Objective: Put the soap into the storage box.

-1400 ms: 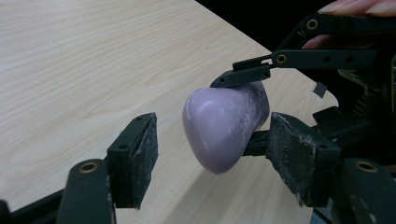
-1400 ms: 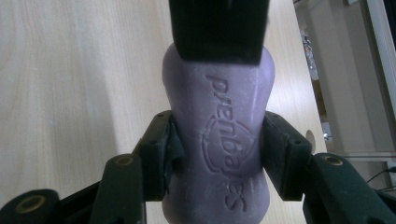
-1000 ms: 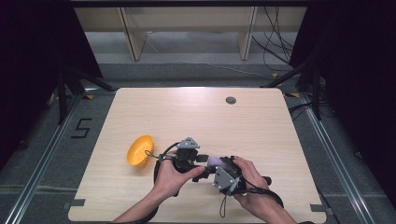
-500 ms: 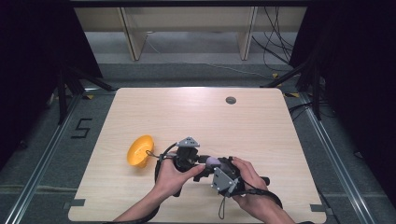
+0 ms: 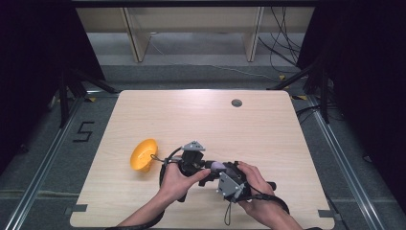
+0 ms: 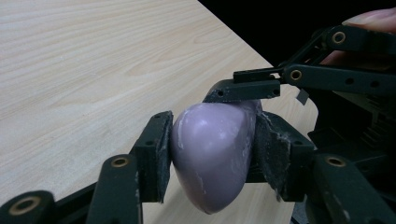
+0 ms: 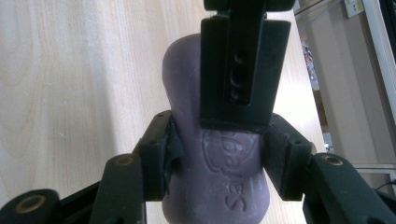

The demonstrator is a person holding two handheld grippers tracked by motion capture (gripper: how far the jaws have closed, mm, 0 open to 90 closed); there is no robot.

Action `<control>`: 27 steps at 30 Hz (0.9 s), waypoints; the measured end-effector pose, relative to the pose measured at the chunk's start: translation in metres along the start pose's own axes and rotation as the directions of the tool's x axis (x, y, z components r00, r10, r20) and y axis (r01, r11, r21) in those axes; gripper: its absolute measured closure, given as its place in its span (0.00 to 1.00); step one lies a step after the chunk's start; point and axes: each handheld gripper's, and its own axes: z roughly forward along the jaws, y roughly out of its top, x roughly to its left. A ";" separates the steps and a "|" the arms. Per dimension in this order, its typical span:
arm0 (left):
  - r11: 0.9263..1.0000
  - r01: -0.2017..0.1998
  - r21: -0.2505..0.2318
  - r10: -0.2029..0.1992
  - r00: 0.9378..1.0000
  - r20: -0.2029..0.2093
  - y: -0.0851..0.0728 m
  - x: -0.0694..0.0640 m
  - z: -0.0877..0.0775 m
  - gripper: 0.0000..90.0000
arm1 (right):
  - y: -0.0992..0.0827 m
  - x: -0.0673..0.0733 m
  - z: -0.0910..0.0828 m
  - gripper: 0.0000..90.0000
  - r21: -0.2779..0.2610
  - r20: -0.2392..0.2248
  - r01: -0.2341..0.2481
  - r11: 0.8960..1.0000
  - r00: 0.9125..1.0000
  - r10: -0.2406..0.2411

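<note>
Even overhead light falls on the pale worktop (image 5: pixel 201 120) in the high view, while the surroundings sink into near-black. That picture is soft and slightly grainy. Both gripper views are bright; the close jaws look blurred, and the wood grain washes out toward glare.

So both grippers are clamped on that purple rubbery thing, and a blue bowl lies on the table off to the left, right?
Nearly. The bowl is orange, not blue, as the high view shows. The rest stands: the left gripper and the right gripper both press their jaws on the purple rubbery thing, the left one's having just been closing.
</note>
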 end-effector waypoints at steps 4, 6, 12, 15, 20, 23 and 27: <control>1.000 -0.009 0.003 0.009 1.000 0.006 0.000 0.001 -0.001 0.54 | 0.000 0.001 0.001 0.55 -0.005 -0.008 -0.010 1.000 1.000 0.010; 1.000 -0.021 0.002 0.021 1.000 0.011 0.000 0.001 -0.001 0.55 | -0.001 0.000 0.001 0.55 -0.003 -0.014 0.002 1.000 1.000 -0.002; 1.000 -0.025 -0.013 0.026 0.999 0.025 0.000 0.000 -0.004 0.60 | -0.002 0.001 0.001 0.56 0.007 -0.007 -0.014 1.000 1.000 0.014; 1.000 -0.024 -0.021 0.024 1.000 0.018 0.000 -0.002 -0.006 0.63 | -0.002 0.001 0.002 0.56 -0.005 -0.007 -0.015 1.000 1.000 0.015; 0.999 -0.032 -0.021 0.032 0.999 0.011 0.001 -0.004 -0.007 0.63 | -0.001 0.000 0.002 0.56 -0.014 -0.005 -0.005 1.000 1.000 0.005; 0.999 -0.038 -0.029 0.038 0.999 0.004 0.001 -0.005 -0.008 0.65 | -0.001 -0.001 0.002 0.56 -0.022 -0.001 0.000 1.000 1.000 0.000; 0.996 -0.079 -0.030 0.079 0.997 -0.009 0.003 -0.009 -0.010 0.65 | -0.001 -0.005 0.003 0.56 -0.047 0.016 0.028 0.998 0.999 -0.028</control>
